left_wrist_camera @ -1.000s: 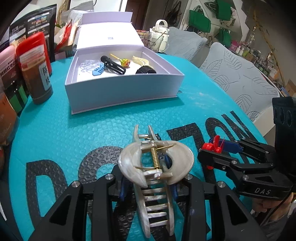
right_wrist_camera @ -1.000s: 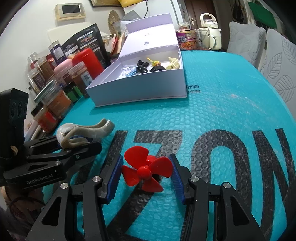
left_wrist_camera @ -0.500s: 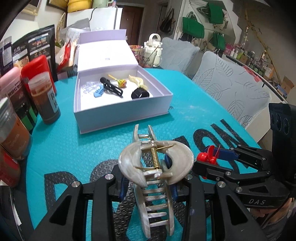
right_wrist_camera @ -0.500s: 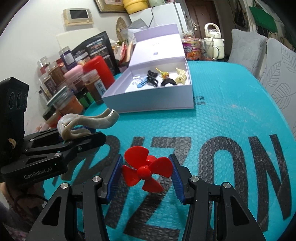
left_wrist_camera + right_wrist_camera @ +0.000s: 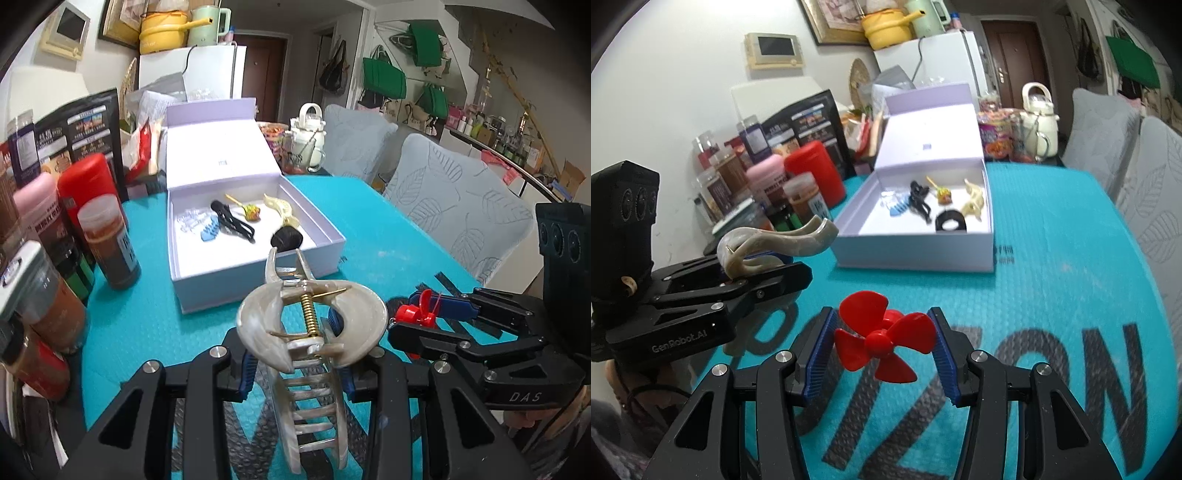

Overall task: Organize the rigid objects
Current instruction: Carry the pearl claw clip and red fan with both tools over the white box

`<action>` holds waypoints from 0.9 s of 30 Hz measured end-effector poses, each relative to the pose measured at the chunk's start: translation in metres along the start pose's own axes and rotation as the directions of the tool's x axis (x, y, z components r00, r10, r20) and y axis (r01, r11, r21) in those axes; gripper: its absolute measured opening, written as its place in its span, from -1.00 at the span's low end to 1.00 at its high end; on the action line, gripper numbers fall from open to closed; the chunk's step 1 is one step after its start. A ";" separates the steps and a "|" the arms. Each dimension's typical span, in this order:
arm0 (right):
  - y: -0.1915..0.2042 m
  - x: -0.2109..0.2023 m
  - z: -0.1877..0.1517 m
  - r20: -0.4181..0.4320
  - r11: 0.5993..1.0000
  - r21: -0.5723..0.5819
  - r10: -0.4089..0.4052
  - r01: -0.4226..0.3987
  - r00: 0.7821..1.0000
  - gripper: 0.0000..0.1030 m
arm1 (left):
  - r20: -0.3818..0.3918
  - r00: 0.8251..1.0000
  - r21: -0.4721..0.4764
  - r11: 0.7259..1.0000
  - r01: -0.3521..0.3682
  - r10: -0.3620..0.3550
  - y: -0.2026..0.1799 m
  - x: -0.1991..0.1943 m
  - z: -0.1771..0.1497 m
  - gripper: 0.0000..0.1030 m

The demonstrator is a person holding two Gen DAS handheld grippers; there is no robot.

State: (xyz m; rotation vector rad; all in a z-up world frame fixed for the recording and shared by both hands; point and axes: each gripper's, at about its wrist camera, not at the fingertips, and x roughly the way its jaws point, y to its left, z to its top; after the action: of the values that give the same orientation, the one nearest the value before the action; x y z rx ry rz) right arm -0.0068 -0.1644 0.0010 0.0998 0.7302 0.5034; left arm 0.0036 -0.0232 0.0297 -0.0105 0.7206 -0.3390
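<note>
Nearest you: left gripper (image 5: 297, 363) pinches the pearly beige plastic claw hair clip (image 5: 308, 332), long axis running along the fingers, teeth toward the camera. Right gripper (image 5: 882, 345) clamps the red plastic four-blade propeller (image 5: 881, 339) by its blade edges. Both loads hang above the teal bubble-textured mat (image 5: 1052, 295). Ahead lies the open lavender cardboard box (image 5: 255, 273); your left gripper looks nearer its front wall. Box contents are small and blurred; the clip hides part of that wall.
</note>
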 end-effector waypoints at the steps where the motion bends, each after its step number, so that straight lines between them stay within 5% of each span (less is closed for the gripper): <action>1: 0.000 -0.001 0.004 0.005 1.000 -0.005 0.002 -0.002 1.000 -0.04 | 0.006 1.000 0.002 1.000 -0.004 0.004 0.001 0.000 0.004 -0.32; 27: 0.002 0.001 0.104 0.099 0.991 -0.125 0.057 -0.044 0.993 -0.03 | 0.140 0.988 0.043 0.997 -0.066 0.059 0.018 0.009 0.097 -0.32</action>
State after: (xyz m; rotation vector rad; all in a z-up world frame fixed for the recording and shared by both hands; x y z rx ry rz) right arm 0.0618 -0.1533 0.0783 0.0291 0.5964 0.5863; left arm 0.0778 -0.0191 0.0945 0.0334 0.5740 -0.2922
